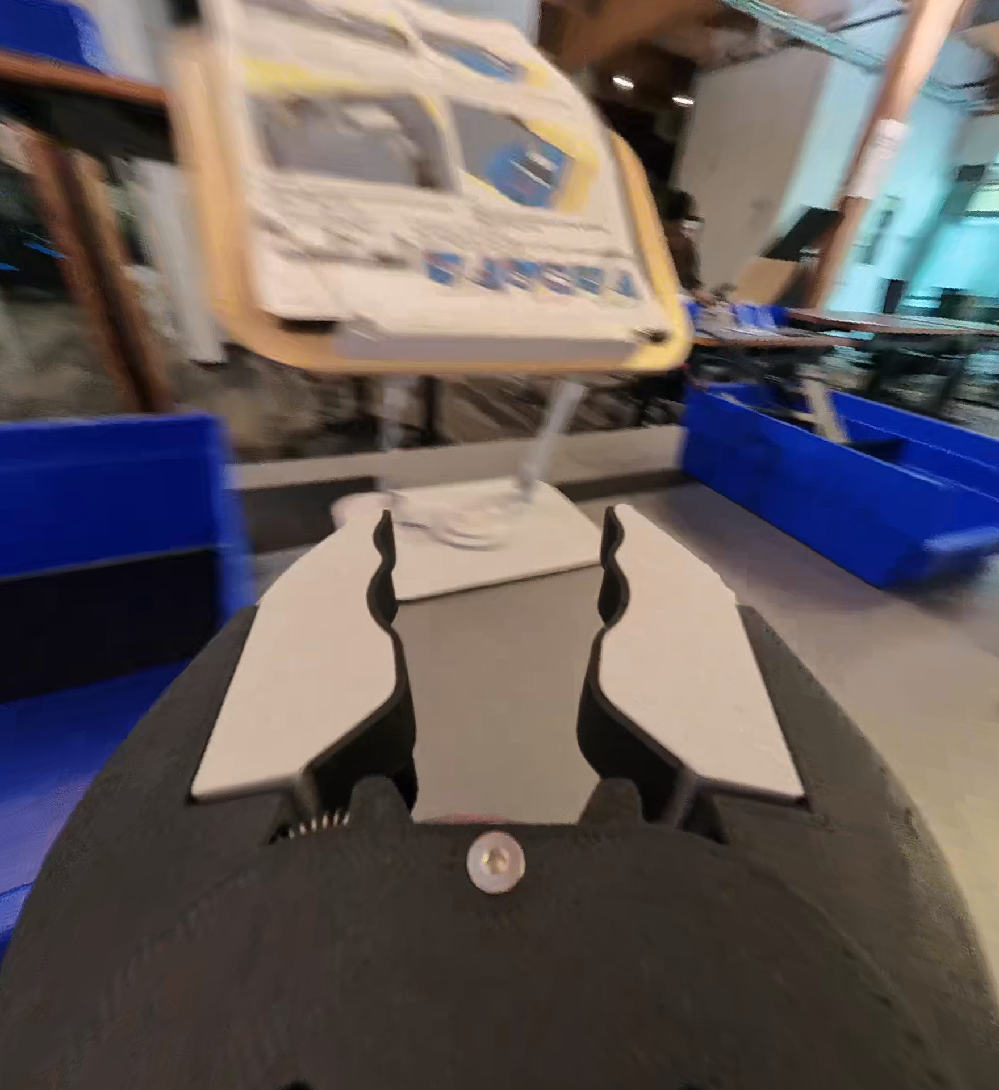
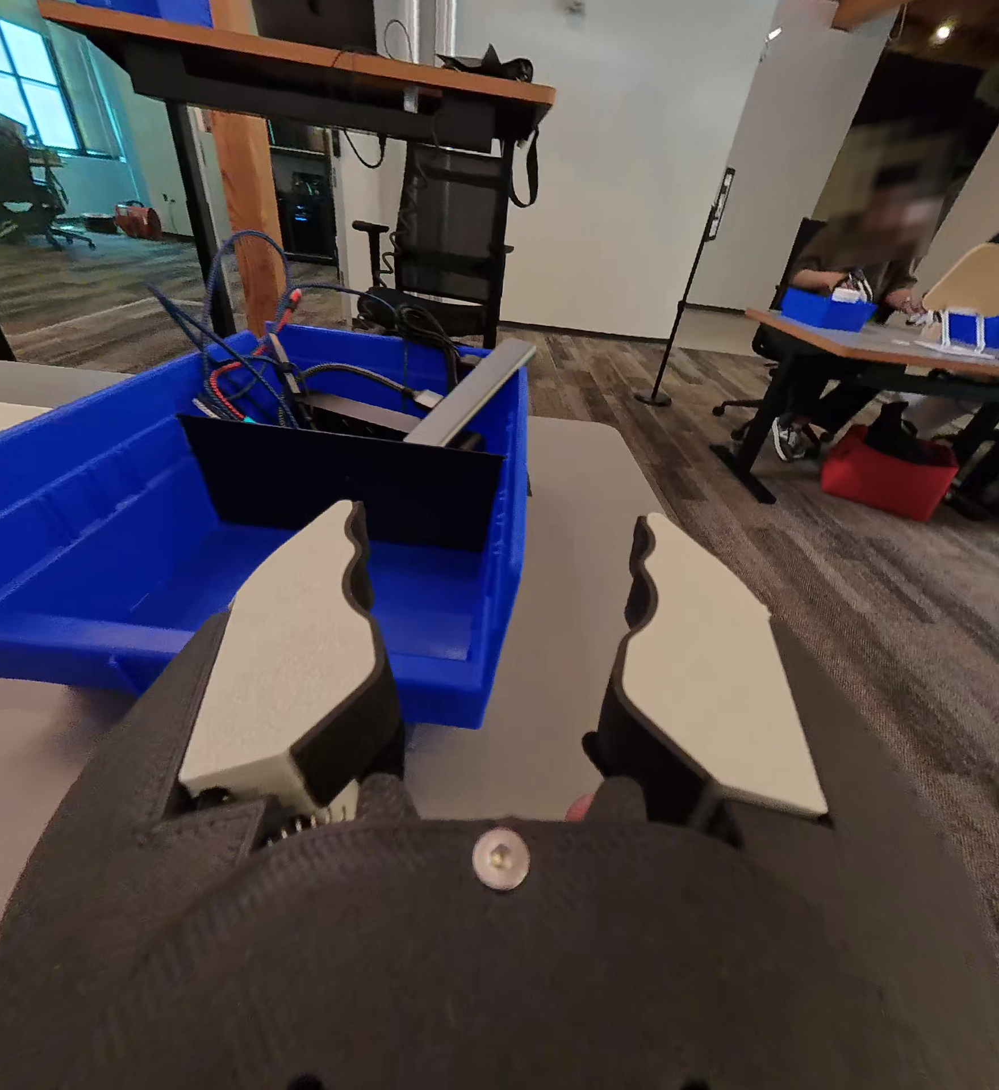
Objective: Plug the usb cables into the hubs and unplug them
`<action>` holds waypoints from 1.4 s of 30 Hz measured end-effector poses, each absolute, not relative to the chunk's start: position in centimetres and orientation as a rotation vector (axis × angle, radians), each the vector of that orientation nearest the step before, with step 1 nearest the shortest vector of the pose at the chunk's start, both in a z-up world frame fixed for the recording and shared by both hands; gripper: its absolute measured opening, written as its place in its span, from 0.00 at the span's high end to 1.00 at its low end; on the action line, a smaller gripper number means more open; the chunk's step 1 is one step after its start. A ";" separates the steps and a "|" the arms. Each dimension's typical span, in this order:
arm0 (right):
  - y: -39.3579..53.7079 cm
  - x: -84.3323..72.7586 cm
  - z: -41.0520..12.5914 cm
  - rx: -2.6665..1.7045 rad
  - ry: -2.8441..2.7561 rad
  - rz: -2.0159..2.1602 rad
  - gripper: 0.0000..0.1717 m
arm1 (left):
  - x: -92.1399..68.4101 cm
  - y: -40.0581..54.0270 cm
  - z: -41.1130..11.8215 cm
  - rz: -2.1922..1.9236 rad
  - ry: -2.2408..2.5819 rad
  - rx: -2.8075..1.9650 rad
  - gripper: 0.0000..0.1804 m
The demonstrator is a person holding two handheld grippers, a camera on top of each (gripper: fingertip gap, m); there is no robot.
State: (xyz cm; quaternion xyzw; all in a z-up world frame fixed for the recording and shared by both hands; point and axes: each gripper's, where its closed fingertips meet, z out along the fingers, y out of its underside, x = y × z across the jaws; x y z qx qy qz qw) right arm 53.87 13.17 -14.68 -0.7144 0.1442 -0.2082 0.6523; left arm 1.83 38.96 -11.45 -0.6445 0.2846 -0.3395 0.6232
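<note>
Behind a dark divider (image 2: 343, 472) at the far end of the blue bin (image 2: 72, 531) lie the task's things: a tangle of braided cables (image 2: 237, 354) in blue, red and black, dark hubs (image 2: 361, 413) under them, and a long grey bar (image 2: 473, 383) leaning out over the bin's rim. They look stored there together for the picking, the divider keeping the near compartment bare. Nothing has been lifted out yet, so by my judgement the job is at its start.

Both tools stand apart and grip nothing. The right tool (image 2: 497, 566) hovers over the bin's near corner and the grey table (image 2: 573, 531), aimed towards the cables. The left tool (image 1: 497, 560) points at a white sheet (image 1: 485, 548) on the table, where a stand's foot rests; the stand carries a tilted board (image 1: 426, 194) with printed pages. That view is smeared by motion, so its writing cannot be made out. More blue bins (image 1: 839, 489) flank it.

Farther off, a person (image 2: 851, 271) sits at another table with similar bins.
</note>
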 end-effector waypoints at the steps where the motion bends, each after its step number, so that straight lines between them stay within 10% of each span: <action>1: 13.1 54.3 -15.0 -1.630 0.351 -0.470 0.51 | -1.0 40.4 -10.5 -0.687 0.585 -1.477 0.61; 4: 13.2 55.2 -16.0 -1.653 0.395 -0.437 0.48 | -9.7 44.7 -8.8 -0.574 0.328 -1.527 0.43; 10: 14.7 56.0 -18.1 -1.756 0.424 -0.315 0.54 | -20.9 51.0 -12.2 -0.353 0.185 -1.739 0.39; 22: 16.4 55.6 -20.8 -1.949 0.368 -0.178 0.96 | -20.0 55.5 -18.3 -0.433 0.356 -1.947 0.97; 42: 12.3 54.0 -21.0 -2.031 0.035 -0.068 0.98 | -22.3 46.1 -18.5 -0.910 0.997 -1.919 0.98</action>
